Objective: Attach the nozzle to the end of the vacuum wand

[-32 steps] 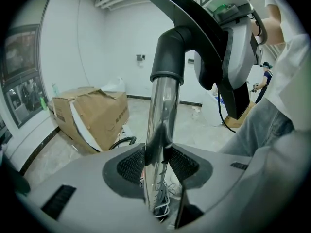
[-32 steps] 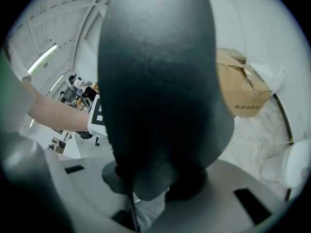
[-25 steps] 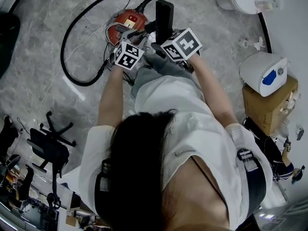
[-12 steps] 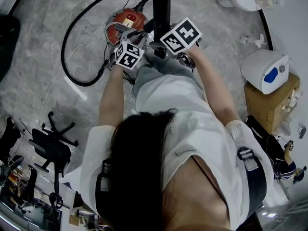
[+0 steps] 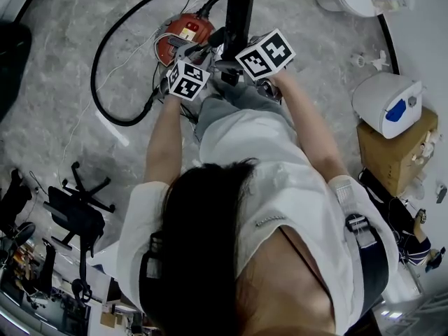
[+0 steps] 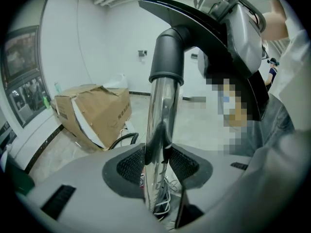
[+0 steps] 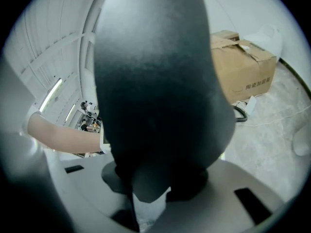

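Our left tool (image 6: 158, 153) clamps the wand (image 6: 161, 106), right tool (image 7: 158, 181) the nozzle (image 7: 155, 81); forearms (image 5: 162, 142) reach forward, tools side by side.

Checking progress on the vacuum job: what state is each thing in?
wand, clamped in the left gripper.
nozzle, neck sleeved over the wand's end, gripped by the right gripper.
left gripper, shut on wand.
right gripper, shut on nozzle.
vacuum cleaner, sitting on the floor, hose looped beside it.

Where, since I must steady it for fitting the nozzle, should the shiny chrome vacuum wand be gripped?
On the shiny chrome vacuum wand, below the collar of the black plastic nozzle, coming from the side with pads across the tube: straight, round and slim enough to sit between them, as the left hand-held gripper has it.
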